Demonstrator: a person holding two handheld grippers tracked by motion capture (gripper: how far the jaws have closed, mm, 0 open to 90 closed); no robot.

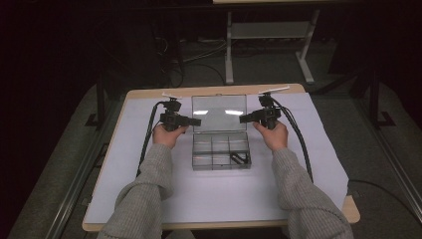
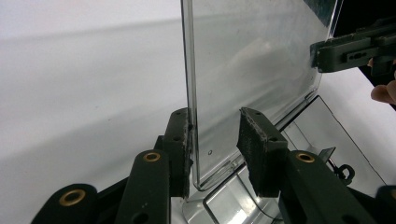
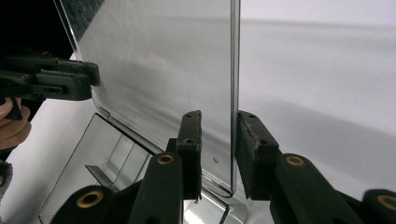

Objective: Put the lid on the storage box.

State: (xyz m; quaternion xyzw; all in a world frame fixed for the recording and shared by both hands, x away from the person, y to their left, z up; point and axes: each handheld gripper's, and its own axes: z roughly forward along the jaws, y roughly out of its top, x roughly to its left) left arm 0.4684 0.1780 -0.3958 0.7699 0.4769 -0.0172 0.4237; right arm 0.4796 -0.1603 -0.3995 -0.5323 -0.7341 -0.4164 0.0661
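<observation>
I work in what reads as a laboratory or recording room, not a home. My table [image 1: 318, 211] is a pale wooden board covered by a plain white sheet [image 1: 214, 194], standing on grey carpet [image 1: 59, 164] in a dim, unlit room. Beyond it, loose cables [image 1: 199, 52] trail across the floor beneath a white metal-framed bench [image 1: 268, 35]. Dark metal frame posts [image 1: 101, 97] rise beside the table, and a rail [image 1: 74, 189] runs along the floor at its left. My own gripper views show bare white sheet around the jaws.
</observation>
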